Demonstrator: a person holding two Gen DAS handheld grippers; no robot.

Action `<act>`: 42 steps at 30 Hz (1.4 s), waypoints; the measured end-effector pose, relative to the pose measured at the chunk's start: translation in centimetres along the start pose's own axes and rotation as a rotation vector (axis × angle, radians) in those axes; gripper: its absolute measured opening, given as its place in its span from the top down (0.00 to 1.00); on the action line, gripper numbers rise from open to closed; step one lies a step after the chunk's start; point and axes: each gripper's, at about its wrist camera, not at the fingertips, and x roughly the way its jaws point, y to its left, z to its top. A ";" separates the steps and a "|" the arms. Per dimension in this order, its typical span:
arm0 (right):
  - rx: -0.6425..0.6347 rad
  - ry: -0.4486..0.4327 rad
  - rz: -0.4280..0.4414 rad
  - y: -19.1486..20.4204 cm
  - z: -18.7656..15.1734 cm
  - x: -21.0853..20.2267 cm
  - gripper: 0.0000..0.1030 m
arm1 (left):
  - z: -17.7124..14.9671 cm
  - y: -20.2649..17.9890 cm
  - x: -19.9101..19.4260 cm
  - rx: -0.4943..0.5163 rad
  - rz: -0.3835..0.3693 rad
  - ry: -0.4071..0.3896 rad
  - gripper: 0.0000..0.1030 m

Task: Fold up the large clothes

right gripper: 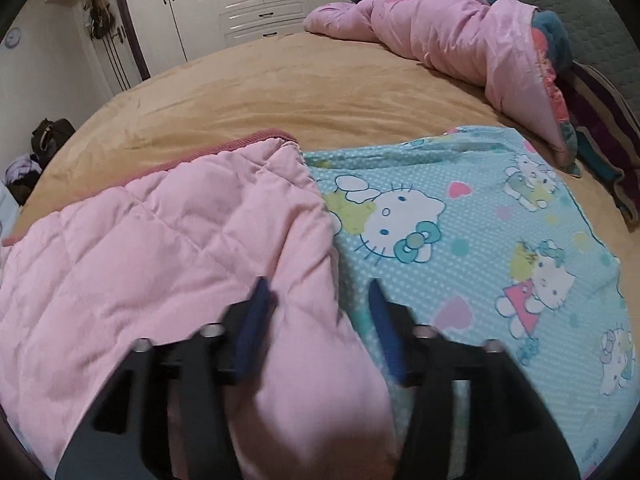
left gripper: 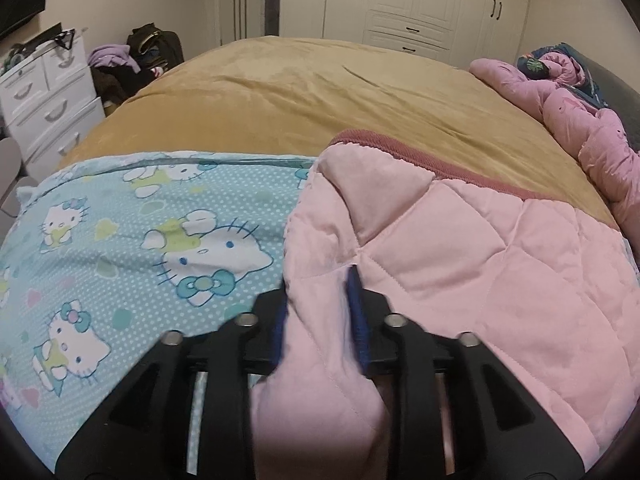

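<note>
Now both parted tools (left gripper: 318,292) (right gripper: 318,302) loosely straddle the pink quilted blanket's (left gripper: 460,248) puffy folded edge.

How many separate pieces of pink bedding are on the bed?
2. The pink quilt lies folded over the blue cartoon sheet near the cameras; a crumpled pink duvet is heaped at the far edge. More could be hidden beneath that heap.

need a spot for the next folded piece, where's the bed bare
Bare tan bedspread beyond the pink quilt and blue cat-print sheet, up to the far edge by the wardrobe. Crowded: rumpled pink duvet at the headboard side.
</note>
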 end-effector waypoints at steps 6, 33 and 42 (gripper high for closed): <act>-0.069 -0.098 0.079 1.6 -0.3 -5.4 0.24 | 0.1 -0.2 -3.8 0.026 0.019 -0.042 0.31; -0.275 0.064 0.198 13.6 -7.6 -1.2 0.08 | -8.0 -11.4 -2.4 0.202 -0.140 0.091 0.08; -0.254 0.064 0.242 12.9 -6.4 -3.3 0.08 | -7.4 -11.3 -4.2 0.198 -0.147 0.082 0.08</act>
